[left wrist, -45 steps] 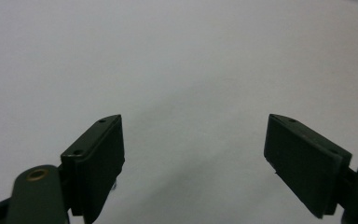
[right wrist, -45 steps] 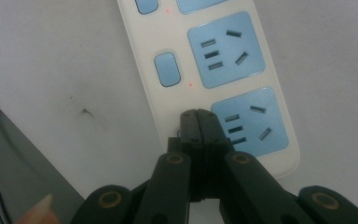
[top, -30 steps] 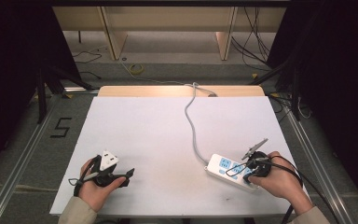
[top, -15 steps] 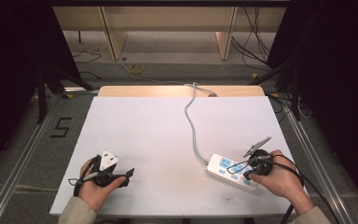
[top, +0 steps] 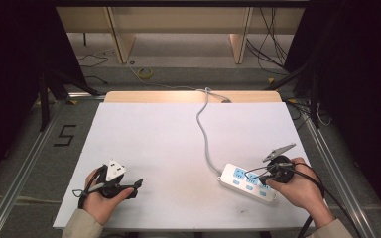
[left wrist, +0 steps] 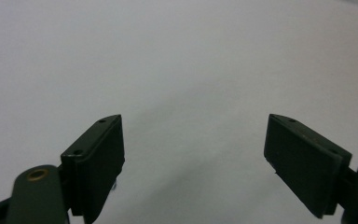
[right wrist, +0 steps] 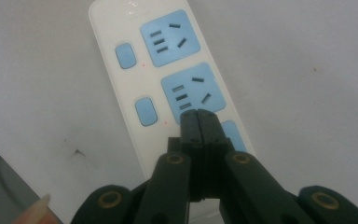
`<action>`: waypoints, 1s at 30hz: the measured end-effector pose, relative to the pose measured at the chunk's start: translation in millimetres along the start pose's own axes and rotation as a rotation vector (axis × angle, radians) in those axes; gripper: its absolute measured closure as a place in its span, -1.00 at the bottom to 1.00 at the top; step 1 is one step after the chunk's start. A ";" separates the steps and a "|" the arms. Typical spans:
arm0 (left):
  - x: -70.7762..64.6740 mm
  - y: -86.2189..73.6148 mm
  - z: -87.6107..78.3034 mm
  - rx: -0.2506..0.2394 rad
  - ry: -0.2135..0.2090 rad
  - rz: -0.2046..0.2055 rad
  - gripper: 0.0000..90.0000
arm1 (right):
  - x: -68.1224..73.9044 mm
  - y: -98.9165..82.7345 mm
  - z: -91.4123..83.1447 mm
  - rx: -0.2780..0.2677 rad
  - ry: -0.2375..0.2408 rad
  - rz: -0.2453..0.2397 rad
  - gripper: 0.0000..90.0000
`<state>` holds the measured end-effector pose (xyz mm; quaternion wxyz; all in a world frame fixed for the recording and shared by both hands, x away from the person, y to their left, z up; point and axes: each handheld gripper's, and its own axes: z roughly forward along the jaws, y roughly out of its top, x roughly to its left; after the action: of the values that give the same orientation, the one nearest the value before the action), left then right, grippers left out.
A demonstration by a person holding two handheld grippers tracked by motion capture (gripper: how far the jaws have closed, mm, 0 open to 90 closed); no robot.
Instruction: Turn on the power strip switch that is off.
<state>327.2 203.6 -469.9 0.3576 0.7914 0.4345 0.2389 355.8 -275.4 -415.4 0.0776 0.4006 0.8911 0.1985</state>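
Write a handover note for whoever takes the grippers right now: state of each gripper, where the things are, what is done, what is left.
Left gripper: jaws wide open, nothing between them, resting on the white table near its front left.
Right gripper: jaws shut together, holding nothing, tips over the power strip between its middle and nearest sockets.
Power strip lies front right, its grey cable running off the far edge. All sockets that show are unplugged.
Done: right gripper positioned on the strip.
Left: probably pressing a switch button; confirm first.

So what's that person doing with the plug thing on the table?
A person holds a gripper in each hand. The right gripper, fingers shut with nothing between them, points down over the white power strip, near its blue sockets. The left gripper rests on the bare white table with its fingers open and empty.
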 end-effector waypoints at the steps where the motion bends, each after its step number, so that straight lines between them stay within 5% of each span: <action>1: 0.2 0.0 -0.1 0.000 0.001 0.002 -0.56 | 0.0 0.1 -0.2 -0.004 -0.001 0.003 1.00; 19: 0.0 -0.1 -0.7 -0.001 0.005 0.003 -0.55 | -7.5 0.0 -5.8 -0.147 -0.027 0.071 1.00; 30: -0.4 0.1 -0.9 -0.007 0.002 -0.002 -0.55 | -15.1 0.2 -6.7 -0.238 -0.039 0.072 0.96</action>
<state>326.4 203.5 -469.3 0.3601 0.7894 0.4349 0.2410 364.0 -288.5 -409.5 0.1347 0.4239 0.8448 0.2976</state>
